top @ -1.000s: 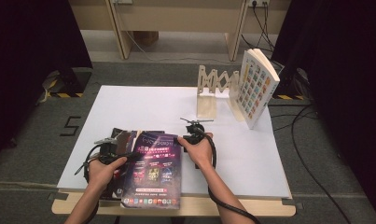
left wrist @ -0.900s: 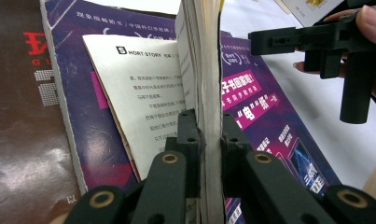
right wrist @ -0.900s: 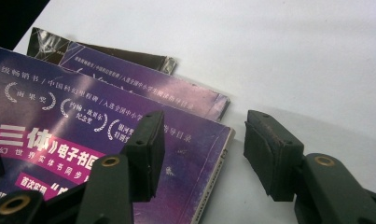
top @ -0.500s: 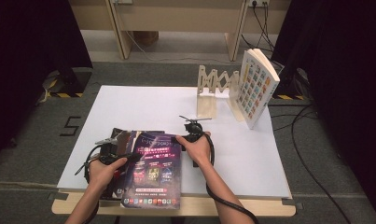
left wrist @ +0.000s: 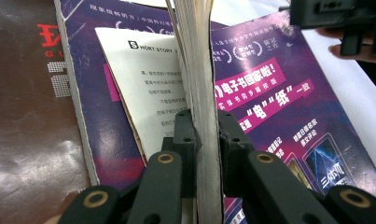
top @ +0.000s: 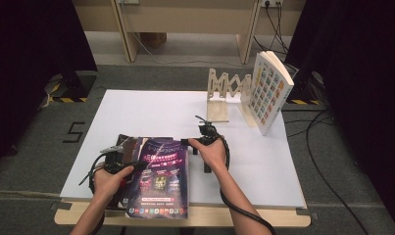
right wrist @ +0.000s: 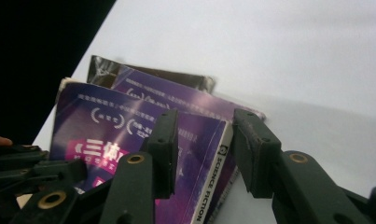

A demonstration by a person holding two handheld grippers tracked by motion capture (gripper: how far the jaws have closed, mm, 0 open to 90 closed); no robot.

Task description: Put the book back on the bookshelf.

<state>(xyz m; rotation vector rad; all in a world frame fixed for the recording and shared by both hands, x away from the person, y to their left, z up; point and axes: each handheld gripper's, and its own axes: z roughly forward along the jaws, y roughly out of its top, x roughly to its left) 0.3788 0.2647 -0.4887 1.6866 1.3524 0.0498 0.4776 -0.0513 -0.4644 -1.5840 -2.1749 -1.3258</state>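
Note:
A purple book lies at the table's front, its cover showing Chinese text. My left gripper grips its left side. In the left gripper view the left gripper is shut on the edge-on page block. My right gripper sits at the book's far right corner. The right gripper view has the right gripper straddling the spine marked SCIENCE FICTION. Its jaws have just been closing, with the book between them and a small gap still at the right pad.
A dark brown magazine and another purple one lie under the book. At the back right a wooden folding rack stands with a book leaning against it. The white tabletop stretches between.
The right hand has edged slightly toward the book's far right corner. The left hand and the book hold their place.

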